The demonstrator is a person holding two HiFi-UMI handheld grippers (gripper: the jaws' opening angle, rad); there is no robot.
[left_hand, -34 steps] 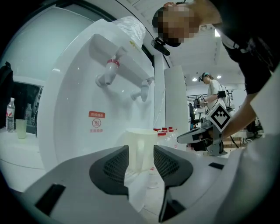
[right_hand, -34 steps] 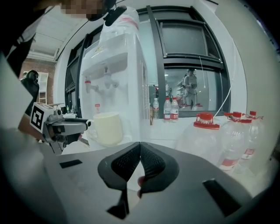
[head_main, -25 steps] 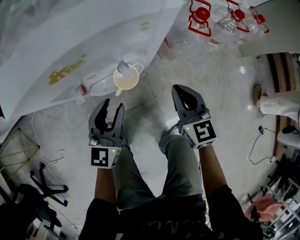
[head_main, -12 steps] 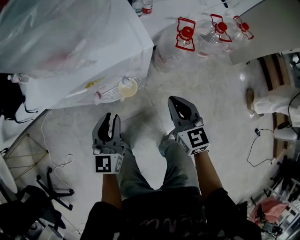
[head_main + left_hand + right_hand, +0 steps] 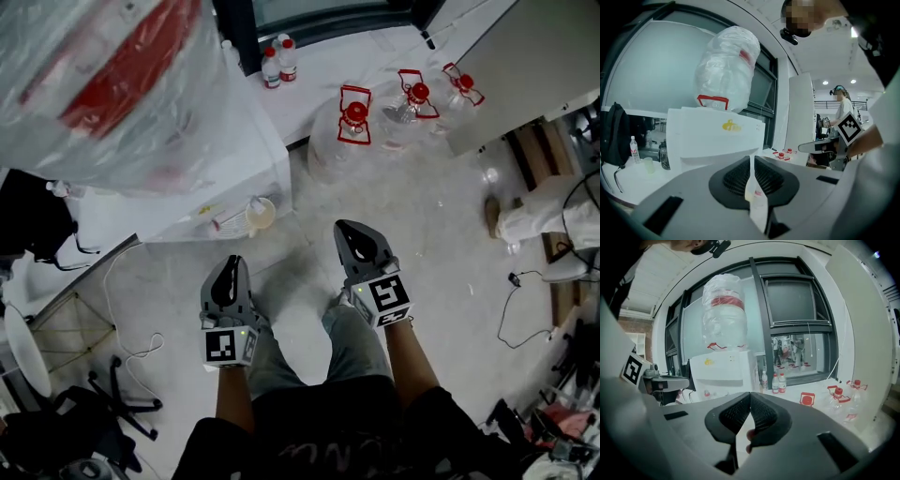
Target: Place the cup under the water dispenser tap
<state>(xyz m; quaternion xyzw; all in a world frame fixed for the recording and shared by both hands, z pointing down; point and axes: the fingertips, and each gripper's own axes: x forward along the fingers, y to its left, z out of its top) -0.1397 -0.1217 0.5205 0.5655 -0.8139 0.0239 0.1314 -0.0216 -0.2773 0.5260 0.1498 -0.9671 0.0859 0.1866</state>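
The pale cup [image 5: 260,216] stands on the drip tray under the tap of the white water dispenser [image 5: 178,192], which carries a big plastic-wrapped bottle [image 5: 103,84]. Both grippers hang over the floor in front of it, well clear of the cup. The jaws of my left gripper [image 5: 228,279] are closing. In the left gripper view this gripper [image 5: 751,159] shows only a narrow slit, with nothing in it, and the dispenser [image 5: 712,136] is ahead. My right gripper [image 5: 362,246] is shut and empty; in its own view it [image 5: 750,394] faces the dispenser [image 5: 723,367].
Several large jugs with red handles [image 5: 356,122] lie on the floor at the back right, and small bottles [image 5: 279,61] stand by the window. A black bag [image 5: 33,225] and a cable [image 5: 131,333] are at left. Another person's shoes [image 5: 539,220] are at right.
Both grippers have risen away from the floor and the head view has pulled back. The left jaws went from wide apart to nearly together. The cup has stayed under the tap.
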